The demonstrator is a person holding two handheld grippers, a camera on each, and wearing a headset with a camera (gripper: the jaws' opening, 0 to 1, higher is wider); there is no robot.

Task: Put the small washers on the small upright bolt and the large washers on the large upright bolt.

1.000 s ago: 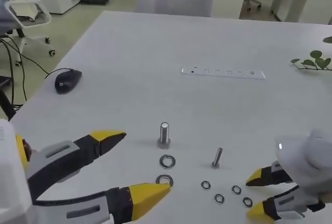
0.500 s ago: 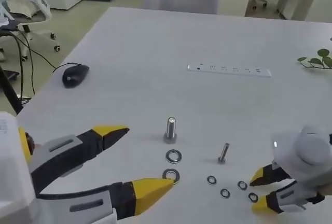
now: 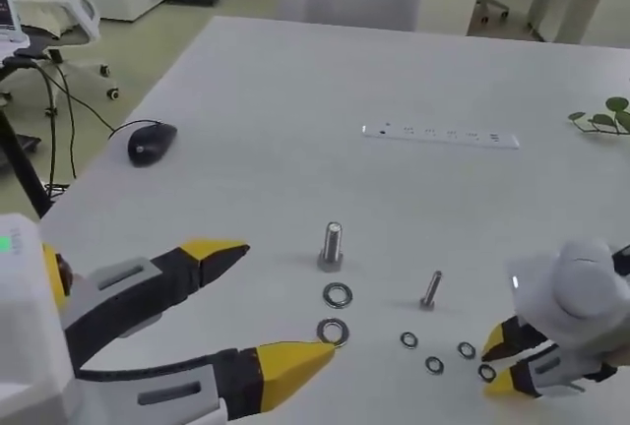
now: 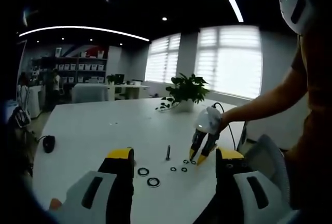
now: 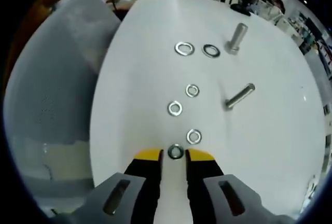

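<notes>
Four small washers [image 3: 434, 364] lie flat on the white desk [image 3: 295, 130], in a loose cluster just in front of the small bolt [image 3: 431, 289], which stands on its head. In the right gripper view, the washer furthest to the person's right lies between the yellow tips of the right tool [image 5: 175, 156]. The jaws are narrowly parted around it, and I cannot tell whether they touch it. The other three washers trail away from those tips, toward the bolts.

Two large washers [image 3: 338, 295] lie one in front of the other, close before the large bolt [image 3: 333, 246], which also stands upright to the left of the small one.

The left tool [image 3: 256, 307] is at the near left with its jaws spread wide and empty, and its nearer tip is just beside the closer large washer.

Farther back on the desk are a black mouse [image 3: 151, 142] at the left edge, a white power strip [image 3: 440, 135] and a leafy plant [image 3: 600, 120] at the right.
</notes>
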